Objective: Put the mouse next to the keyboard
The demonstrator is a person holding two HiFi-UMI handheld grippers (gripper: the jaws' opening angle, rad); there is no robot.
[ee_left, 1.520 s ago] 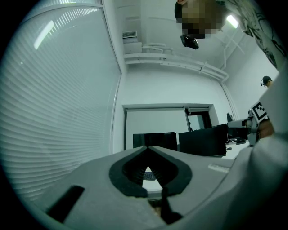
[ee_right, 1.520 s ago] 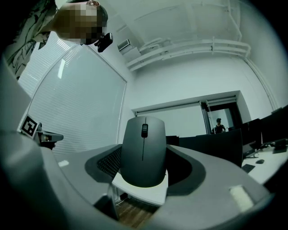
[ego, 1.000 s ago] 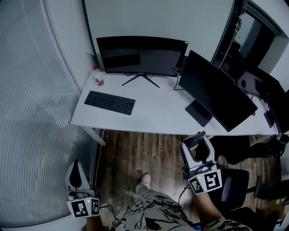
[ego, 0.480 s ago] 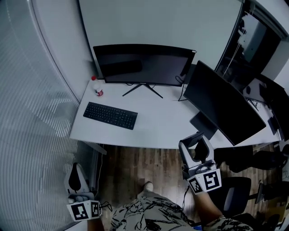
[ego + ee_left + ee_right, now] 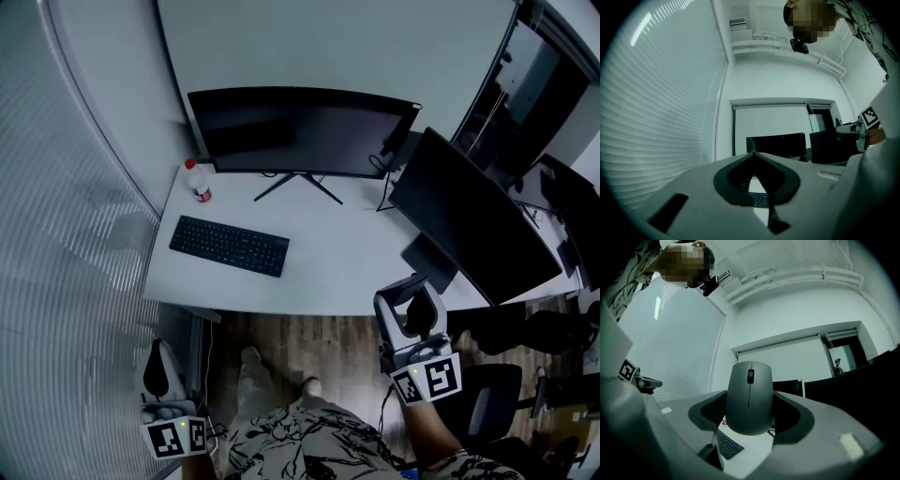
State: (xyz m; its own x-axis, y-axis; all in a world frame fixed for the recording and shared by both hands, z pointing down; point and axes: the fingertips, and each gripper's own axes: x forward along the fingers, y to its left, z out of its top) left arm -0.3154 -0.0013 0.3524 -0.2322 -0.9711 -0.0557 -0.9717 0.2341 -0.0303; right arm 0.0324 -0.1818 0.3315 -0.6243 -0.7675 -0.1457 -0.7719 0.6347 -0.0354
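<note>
The mouse (image 5: 749,397) is already picked up, clamped in the right gripper (image 5: 410,292) at the near edge of the desk (image 5: 337,262), well right of the keyboard (image 5: 230,246). Carrying it across and setting it down remain. The left gripper (image 5: 157,361) hangs low at the left, closed on nothing.

The left gripper (image 5: 753,155) has its jaws meeting at the tips, with nothing gripped. A keyboard (image 5: 760,199) shows through the gap below the tips. A monitor (image 5: 776,144) stands beyond them, and blinds (image 5: 661,108) hang to their left.
</note>
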